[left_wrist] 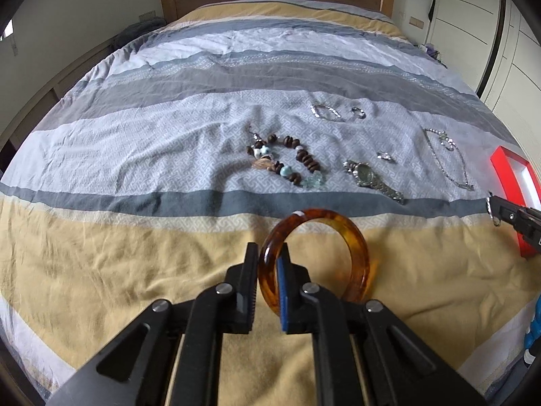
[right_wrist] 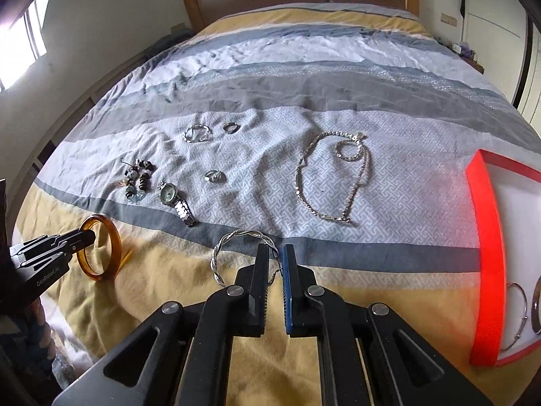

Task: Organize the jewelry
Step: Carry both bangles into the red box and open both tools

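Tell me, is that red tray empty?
No. The red tray already holds at least two silver hoops near its front corner; the rest runs out of view.

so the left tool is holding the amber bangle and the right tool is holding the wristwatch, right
Not quite. The left tool does hold the amber bangle, but the right tool is shut on a twisted silver bangle, as the right wrist view shows. The wristwatch lies untouched on the bedspread.
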`<state>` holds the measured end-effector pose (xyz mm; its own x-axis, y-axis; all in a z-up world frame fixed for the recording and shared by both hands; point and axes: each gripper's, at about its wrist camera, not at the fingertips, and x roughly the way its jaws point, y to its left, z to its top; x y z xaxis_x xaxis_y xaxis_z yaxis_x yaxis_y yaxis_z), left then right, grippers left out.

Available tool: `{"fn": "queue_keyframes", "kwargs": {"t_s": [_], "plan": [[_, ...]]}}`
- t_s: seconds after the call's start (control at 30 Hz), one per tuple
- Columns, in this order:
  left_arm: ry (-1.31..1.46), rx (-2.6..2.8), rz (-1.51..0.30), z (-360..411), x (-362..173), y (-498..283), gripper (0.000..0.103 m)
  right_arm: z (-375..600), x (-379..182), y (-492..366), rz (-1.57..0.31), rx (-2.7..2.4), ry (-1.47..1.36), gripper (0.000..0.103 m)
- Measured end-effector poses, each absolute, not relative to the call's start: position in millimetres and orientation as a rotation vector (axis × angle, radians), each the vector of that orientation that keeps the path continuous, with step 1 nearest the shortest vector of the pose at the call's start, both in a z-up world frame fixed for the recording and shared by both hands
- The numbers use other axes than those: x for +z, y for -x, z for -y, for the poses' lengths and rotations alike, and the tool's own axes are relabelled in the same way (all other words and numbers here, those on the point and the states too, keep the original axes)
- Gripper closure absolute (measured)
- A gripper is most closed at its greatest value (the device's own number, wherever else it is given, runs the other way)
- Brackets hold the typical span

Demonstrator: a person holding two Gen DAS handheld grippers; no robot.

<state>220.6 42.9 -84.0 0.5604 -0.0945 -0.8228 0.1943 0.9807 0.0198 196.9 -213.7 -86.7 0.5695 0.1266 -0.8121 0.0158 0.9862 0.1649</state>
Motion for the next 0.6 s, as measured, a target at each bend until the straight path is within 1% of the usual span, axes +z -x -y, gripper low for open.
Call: {"fn": "queue_keyframes", "kwargs": {"t_s": [0.13, 0.3, 0.47, 0.6], "plan": [[-0.122, -0.204, -0.933, -22, -66, -206, 0.094, 234, -68, -177, -0.922, 0.048, -0.174, 0.095], [-0.109, -0.281, -0.921, 25, -48, -195, 0.094, 279, -49, -150, -0.887, -0.005, -0.177, 0.095], [-0.115, -0.396, -0.92, 102, -38, -190, 0.094, 343, -38, -129, -0.872, -0.081, -0.168, 0.095], [-0.137, -0.504, -0.911, 177, -32, -193, 0.094, 402, -40, -123, -0.882, -0.147, -0.157, 0.095]]}}
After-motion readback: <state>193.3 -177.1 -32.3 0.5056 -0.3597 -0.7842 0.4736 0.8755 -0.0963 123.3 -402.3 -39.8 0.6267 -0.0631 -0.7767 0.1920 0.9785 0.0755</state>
